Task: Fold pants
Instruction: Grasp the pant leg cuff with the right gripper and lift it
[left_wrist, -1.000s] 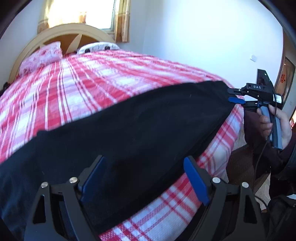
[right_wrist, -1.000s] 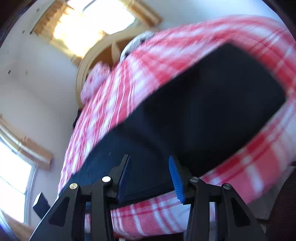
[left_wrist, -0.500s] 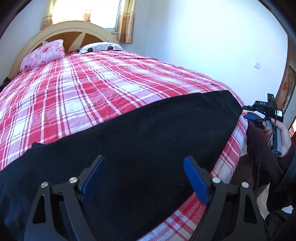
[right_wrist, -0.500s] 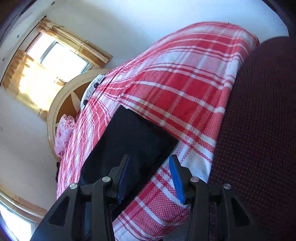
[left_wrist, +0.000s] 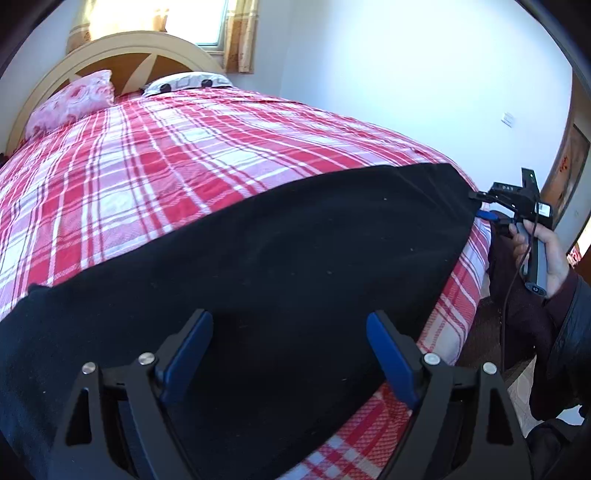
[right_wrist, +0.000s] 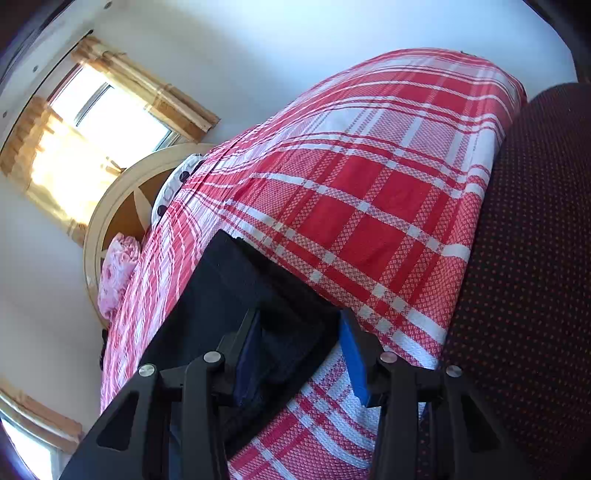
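Item: black soft-fabric pants (left_wrist: 280, 266), laid flat along near edge of red-and-white plaid bedspread (left_wrist: 192, 158).

Long axis ran left-right across the bed front. L black two-finger gripper w/ blue pads (left_wrist: 288, 354) hovered over pants' mid-length, jaws wide apart, holding nothing, cloth directly below and ahead. R black two-finger gripper w/ blue pads (right_wrist: 295, 350) sat at pants' right end corner, jaws parted; cloth corner lay between pads (right_wrist: 352, 354), not clamped. R nearer an end, so likely the end-over fold starts there. Pants' other end off-frame left.
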